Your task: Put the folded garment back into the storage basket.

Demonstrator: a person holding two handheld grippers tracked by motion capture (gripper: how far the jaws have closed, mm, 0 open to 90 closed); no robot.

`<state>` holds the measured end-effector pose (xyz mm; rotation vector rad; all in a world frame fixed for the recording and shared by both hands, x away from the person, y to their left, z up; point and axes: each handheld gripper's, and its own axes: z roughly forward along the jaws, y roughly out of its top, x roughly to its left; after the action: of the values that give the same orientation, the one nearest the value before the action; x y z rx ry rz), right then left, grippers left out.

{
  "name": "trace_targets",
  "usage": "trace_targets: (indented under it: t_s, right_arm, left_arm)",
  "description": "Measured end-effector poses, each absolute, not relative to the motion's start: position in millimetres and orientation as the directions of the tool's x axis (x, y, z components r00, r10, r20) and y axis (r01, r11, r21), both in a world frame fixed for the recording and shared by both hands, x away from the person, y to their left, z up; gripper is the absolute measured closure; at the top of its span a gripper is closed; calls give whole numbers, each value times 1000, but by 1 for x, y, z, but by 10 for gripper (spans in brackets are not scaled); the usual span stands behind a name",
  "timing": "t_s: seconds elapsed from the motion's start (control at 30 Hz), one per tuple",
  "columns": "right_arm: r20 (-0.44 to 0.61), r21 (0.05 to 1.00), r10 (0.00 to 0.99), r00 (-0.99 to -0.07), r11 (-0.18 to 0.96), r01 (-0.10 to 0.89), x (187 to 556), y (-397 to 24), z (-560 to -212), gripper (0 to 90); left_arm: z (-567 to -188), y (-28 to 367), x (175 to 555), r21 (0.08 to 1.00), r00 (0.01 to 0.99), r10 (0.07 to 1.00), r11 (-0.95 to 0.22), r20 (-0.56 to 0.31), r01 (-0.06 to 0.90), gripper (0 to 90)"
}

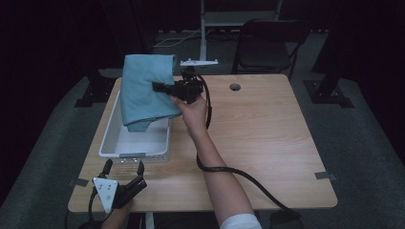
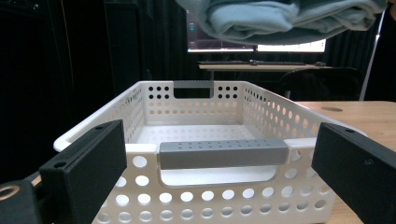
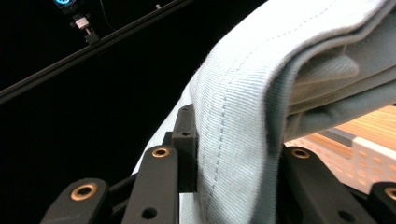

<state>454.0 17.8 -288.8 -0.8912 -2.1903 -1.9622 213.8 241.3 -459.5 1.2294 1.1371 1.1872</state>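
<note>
At the near edge of the table [image 1: 267, 157], the left gripper [image 1: 125, 168] rests with its jaws spread wide and nothing between them. Its two black jaws point toward the white basket [image 1: 111, 138] just ahead. From the left gripper view, the jaws frame the near wall of the basket [image 2: 215, 196], which is perforated with rows of round holes and carries a grey handle bar [image 2: 223, 153] across a cut-out. A matching grey handle sits in the far wall. The floor of the basket is bare white plastic.

Above the basket, the right gripper [image 1: 160, 87] is clamped on a folded towel [image 1: 143, 90]. A hand [image 1: 191, 112] carries this gripper from the right side, with the black cable [image 1: 239, 174] trailing back along the forearm to the near table edge.

The towel is light blue-green, folded into several layers, and hangs as a broad slab from the clamped edge. Its lower corner droops into the far half of the basket. From the right gripper view, the towel [image 3: 243, 121] shows a fine ribbed weave and a stitched hem running along the fold, with the black jaws pressed against both faces of the fabric. From the left gripper view, the underside of the towel [image 2: 280, 18] shows stacked, rounded folds, held clear above the basket rim.

Beyond the table, a black folding chair [image 1: 267, 45] stands on the grey floor.
</note>
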Motion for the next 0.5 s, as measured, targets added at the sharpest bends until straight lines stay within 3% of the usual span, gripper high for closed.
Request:
trace_targets:
  t_s: [0.5]
  right_arm:
    - [373,902,352,-858,80,425,451,69,-284,704]
  left_arm:
    - [-460,241,214,1000,66,998,-14,16,-27,45]
